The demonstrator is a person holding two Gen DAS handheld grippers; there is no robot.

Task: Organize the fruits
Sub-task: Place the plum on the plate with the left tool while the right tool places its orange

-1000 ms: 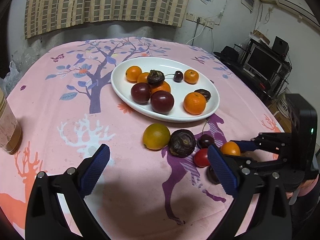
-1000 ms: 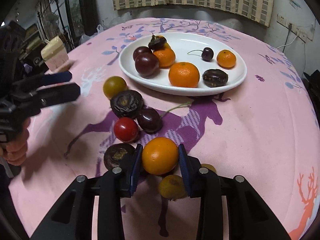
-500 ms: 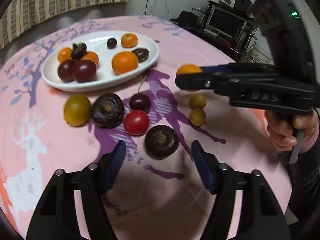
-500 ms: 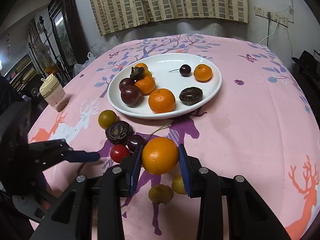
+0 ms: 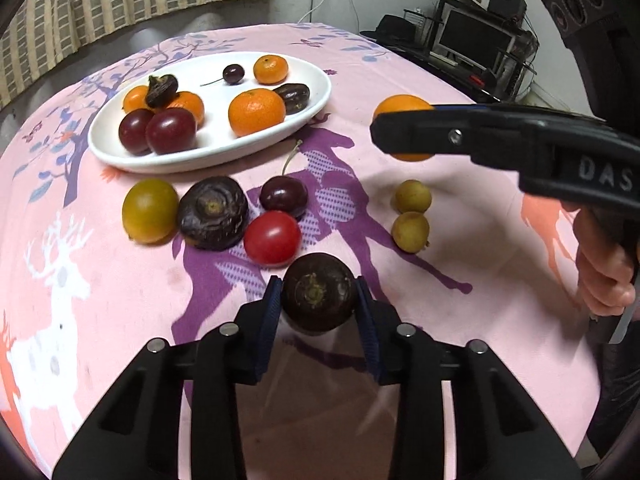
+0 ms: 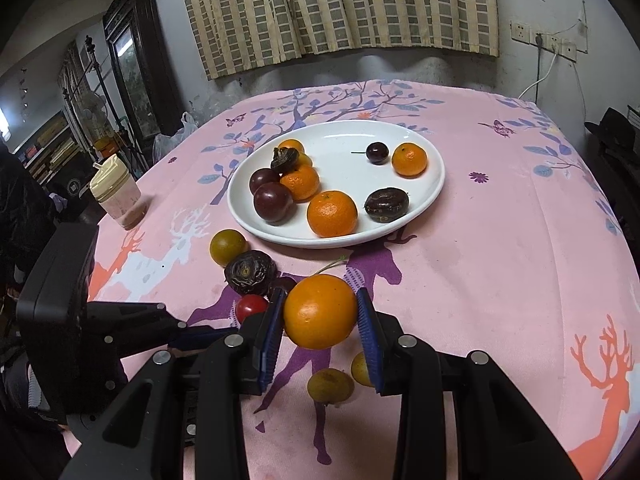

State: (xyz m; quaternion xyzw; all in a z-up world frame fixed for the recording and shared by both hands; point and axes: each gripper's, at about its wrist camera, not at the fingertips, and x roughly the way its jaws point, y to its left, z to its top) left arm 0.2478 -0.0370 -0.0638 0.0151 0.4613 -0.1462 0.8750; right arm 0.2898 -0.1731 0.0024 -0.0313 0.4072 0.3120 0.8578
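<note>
The left gripper [image 5: 318, 304] has just been closing and its blue pads now press on a dark wrinkled fruit [image 5: 318, 291] that sits on the pink tablecloth [image 5: 460, 320]. Just beyond it lie a red tomato [image 5: 272, 237], a cherry [image 5: 283, 197], another dark wrinkled fruit [image 5: 212, 212] and a yellow-green fruit [image 5: 150, 210]. Two small yellow fruits [image 5: 411, 216] lie to the right. The right gripper [image 6: 320, 320] is clenched on an orange [image 6: 320, 311], lifted above the cloth. Its body crosses the left view and carries the letters "DAS". The white plate [image 6: 436, 184] behind holds oranges, plums and a cherry. A lidded jar [image 6: 116, 196] stands at the left table edge.
</note>
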